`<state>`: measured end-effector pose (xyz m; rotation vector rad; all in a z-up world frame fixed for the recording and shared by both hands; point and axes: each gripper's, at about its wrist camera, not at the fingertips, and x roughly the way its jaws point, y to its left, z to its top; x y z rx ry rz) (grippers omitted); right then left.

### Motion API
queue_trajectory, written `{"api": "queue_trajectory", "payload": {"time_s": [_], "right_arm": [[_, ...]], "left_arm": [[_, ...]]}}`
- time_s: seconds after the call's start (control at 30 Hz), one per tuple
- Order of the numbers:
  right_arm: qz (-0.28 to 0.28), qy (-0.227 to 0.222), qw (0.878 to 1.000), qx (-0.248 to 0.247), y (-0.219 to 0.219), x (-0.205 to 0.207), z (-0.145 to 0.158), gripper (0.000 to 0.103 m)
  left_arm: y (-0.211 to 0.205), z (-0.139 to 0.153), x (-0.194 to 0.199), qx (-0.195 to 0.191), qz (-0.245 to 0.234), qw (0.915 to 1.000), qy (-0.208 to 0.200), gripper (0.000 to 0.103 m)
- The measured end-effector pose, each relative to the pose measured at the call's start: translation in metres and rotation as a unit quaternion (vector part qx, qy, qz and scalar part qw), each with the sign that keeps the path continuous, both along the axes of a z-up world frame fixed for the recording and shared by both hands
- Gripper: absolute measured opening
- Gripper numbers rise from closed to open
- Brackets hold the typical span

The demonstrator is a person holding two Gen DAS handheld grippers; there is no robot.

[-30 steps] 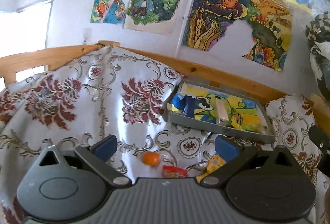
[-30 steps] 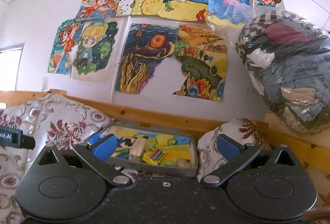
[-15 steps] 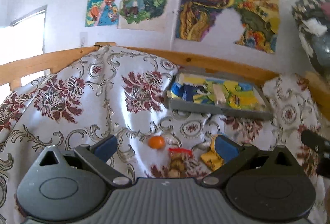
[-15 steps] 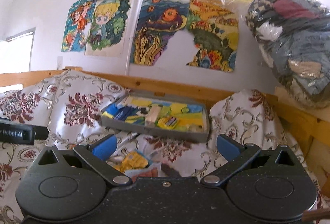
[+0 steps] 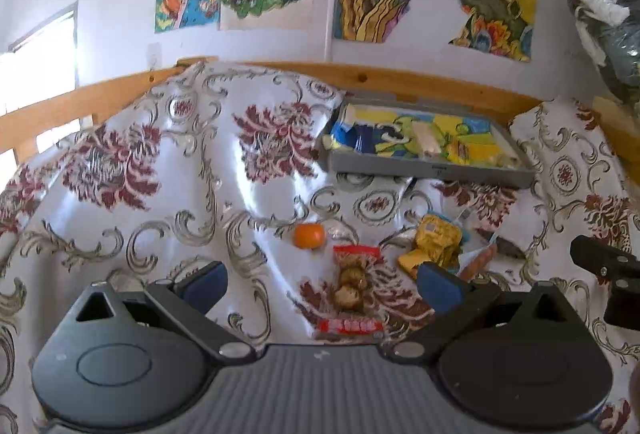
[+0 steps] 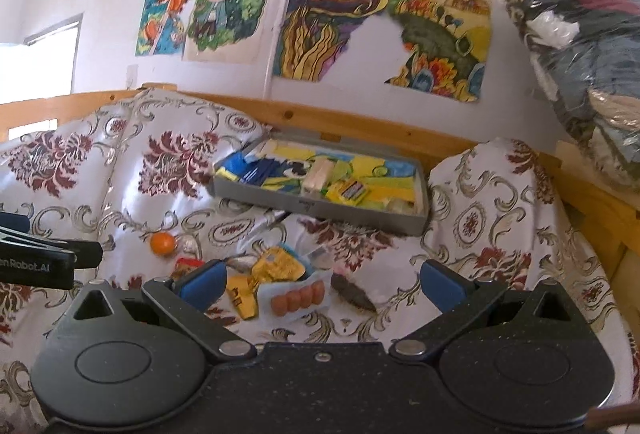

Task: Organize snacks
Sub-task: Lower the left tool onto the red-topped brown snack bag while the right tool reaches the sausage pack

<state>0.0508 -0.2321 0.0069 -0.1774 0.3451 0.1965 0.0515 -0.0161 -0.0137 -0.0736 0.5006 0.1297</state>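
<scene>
The left gripper (image 5: 322,282) and right gripper (image 6: 323,280) hung with jaws wide apart over loose snacks on the floral silver bedcover (image 5: 168,170): one small orange fruit (image 5: 308,235), one clear red-edged packet (image 5: 352,284) (contents blurred, perhaps nuts), yellow wrappers (image 6: 276,266) partly hidden, before the grey rectangular tray (image 6: 320,204).

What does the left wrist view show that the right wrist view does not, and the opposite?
Only the left wrist view shows the whole red-ended packet of brown snacks and the left tool, open. Only the right wrist view clearly shows the pack of small sausages, the full bag of clothes and the right tool, open. Both show the orange, the yellow packet and the gray tray.
</scene>
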Motion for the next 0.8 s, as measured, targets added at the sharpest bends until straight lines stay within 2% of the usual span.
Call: {"api": "queue_trajectory", "payload": {"time_s": [0.2, 0.8], "right_arm": [[0.000, 0.032, 0.999, 0.005, 0.000, 0.006, -0.006, 0.102], [0.007, 0.046, 0.999, -0.005, 0.005, 0.009, -0.010, 0.102]], "left_arm": [[0.001, -0.008, 0.000, 0.006, 0.003, 0.9997, 0.024, 0.102], [0.007, -0.012, 0.007, 0.010, 0.019, 0.9987, 0.046, 0.103]]}}
